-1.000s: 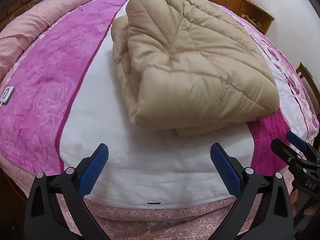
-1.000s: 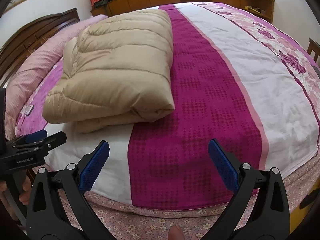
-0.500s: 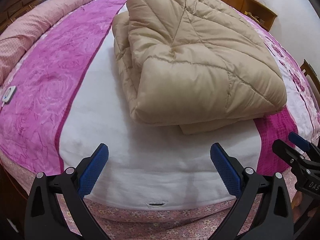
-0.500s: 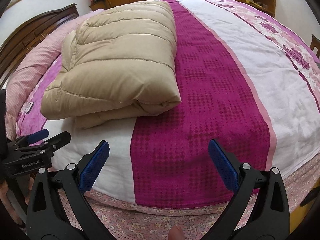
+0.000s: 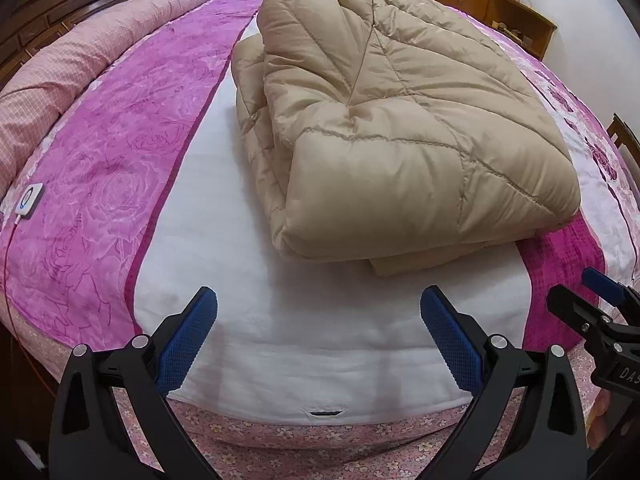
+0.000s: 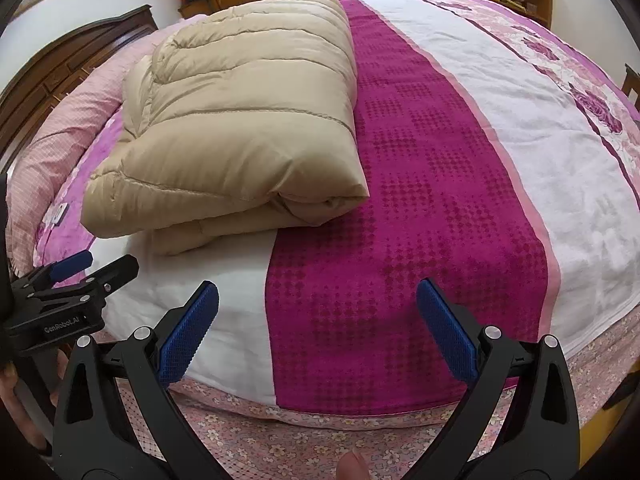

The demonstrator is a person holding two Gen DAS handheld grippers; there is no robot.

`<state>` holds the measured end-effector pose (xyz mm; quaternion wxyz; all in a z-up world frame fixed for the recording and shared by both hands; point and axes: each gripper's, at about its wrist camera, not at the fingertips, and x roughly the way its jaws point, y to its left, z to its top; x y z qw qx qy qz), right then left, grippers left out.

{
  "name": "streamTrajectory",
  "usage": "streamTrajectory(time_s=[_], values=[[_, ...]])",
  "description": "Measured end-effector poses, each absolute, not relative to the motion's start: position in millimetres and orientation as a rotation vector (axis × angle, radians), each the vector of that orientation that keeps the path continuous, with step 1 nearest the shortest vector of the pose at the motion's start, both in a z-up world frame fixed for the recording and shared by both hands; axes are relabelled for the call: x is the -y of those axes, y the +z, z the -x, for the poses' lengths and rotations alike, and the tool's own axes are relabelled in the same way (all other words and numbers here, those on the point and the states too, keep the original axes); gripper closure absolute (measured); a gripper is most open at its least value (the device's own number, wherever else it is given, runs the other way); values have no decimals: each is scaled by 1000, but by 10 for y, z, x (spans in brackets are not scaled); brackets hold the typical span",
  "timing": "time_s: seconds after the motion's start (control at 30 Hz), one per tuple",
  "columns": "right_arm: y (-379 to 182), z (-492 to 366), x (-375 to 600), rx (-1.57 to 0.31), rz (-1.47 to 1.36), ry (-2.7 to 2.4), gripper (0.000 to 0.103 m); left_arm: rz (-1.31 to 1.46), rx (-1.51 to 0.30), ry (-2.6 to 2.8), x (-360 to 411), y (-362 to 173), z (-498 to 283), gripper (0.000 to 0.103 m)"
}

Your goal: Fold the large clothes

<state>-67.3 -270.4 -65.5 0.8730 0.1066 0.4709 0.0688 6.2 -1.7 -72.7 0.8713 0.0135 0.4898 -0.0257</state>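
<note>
Both cameras have edged nearer the folded beige coat [image 5: 400, 132] on the bed [image 5: 320, 344]; both grippers' jaws spread, empty.

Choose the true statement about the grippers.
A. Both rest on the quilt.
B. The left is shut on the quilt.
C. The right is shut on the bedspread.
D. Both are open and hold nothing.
D: the left gripper and right gripper both gape short of the quilt.

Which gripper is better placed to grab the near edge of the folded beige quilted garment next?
Left, probably. The left gripper, open, faces the folded beige quilted garment almost head-on. The right gripper, also open, faces the magenta dotted stripe, with the garment off to its left.
</note>
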Motion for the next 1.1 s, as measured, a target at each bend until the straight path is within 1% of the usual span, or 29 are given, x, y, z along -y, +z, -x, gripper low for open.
streamTrajectory(time_s=[1.1], values=[[-717,708,2627,-992,-225,150,4,-9,-1035,-46,-63,-772,-61,6]])
